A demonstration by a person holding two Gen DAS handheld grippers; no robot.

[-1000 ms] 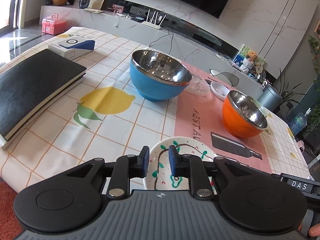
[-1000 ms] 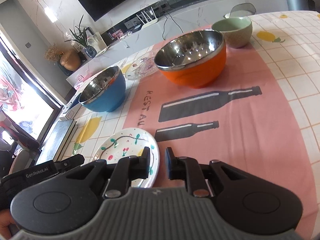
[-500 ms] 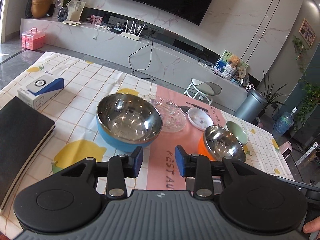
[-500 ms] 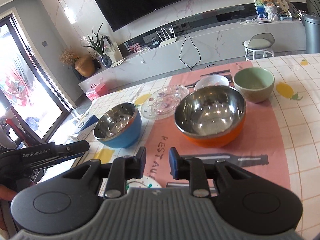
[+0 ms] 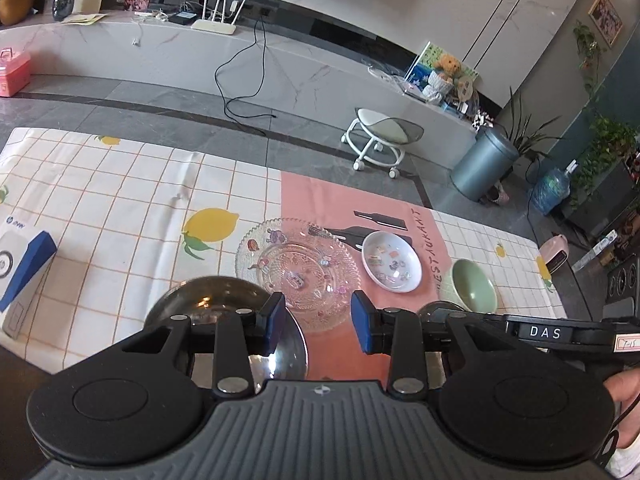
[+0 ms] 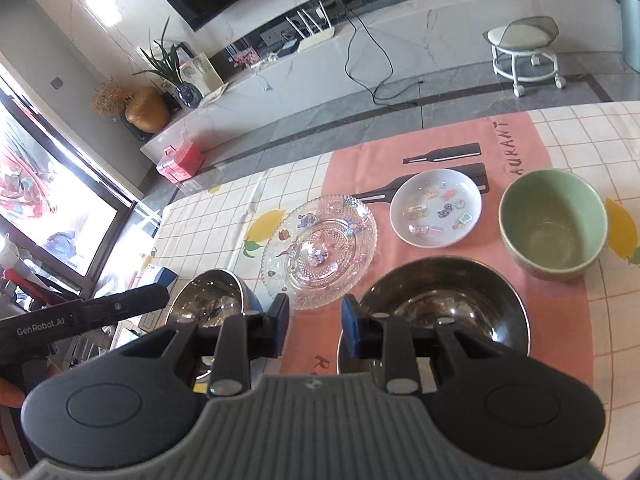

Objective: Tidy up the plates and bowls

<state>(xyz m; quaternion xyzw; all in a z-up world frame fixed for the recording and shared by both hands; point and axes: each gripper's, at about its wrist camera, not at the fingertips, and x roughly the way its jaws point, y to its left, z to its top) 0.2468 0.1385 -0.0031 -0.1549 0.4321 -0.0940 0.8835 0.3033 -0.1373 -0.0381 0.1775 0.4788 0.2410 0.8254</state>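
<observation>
Plates (image 5: 298,270) and bowls (image 6: 554,224) lay just beyond both claws, unsorted. Left claw (image 5: 318,326) was spread, empty; right claw (image 6: 315,330) was opening, empty, likely readying a grab.

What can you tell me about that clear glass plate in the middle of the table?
The glass plate is round, clear and shallow, with a beaded, scalloped rim and a pressed pattern of rings around a raised centre. Small coloured motifs dot its surface. It lies flat and upright on the tablecloth, across the edge where the white checked part meets the pink strip. Nothing lies in it, and no gripper touches it. A small white dish sits close beside it.
</observation>
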